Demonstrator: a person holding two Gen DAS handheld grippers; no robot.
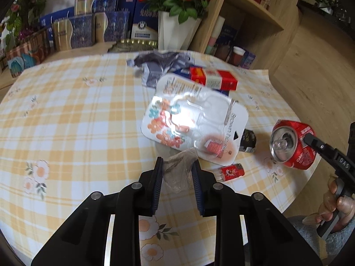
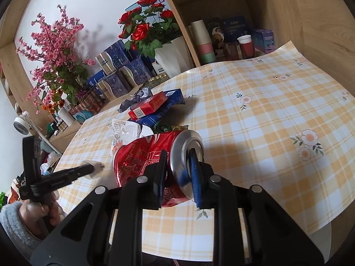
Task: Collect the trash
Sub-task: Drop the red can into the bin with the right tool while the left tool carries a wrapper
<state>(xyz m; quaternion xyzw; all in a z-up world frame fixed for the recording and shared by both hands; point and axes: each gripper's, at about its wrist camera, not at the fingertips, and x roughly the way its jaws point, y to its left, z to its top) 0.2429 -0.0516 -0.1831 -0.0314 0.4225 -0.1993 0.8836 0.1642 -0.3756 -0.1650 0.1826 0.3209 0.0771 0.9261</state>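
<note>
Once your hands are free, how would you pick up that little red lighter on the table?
Across its narrow middle, coming straight down from above. The red lighter lies flat on the tablecloth, clear of the blister pack, so its two long sides are open for the fingers.

Table point(image 1: 77, 115) covered with a yellow-and-white plaid cloth printed with small flowers. Behind its far edge: a white faceted vase of red artificial roses point(image 2: 144, 31), beside a cluster of blue-and-gold gift boxes point(image 1: 88, 31). A spray of pink artificial blossoms point(image 2: 55, 44) stands further along. A light wooden shelf unit point(image 2: 221, 6) holds stacked pastel paper cups point(image 2: 203, 42) and a red-and-white cup point(image 2: 245, 45).
</note>
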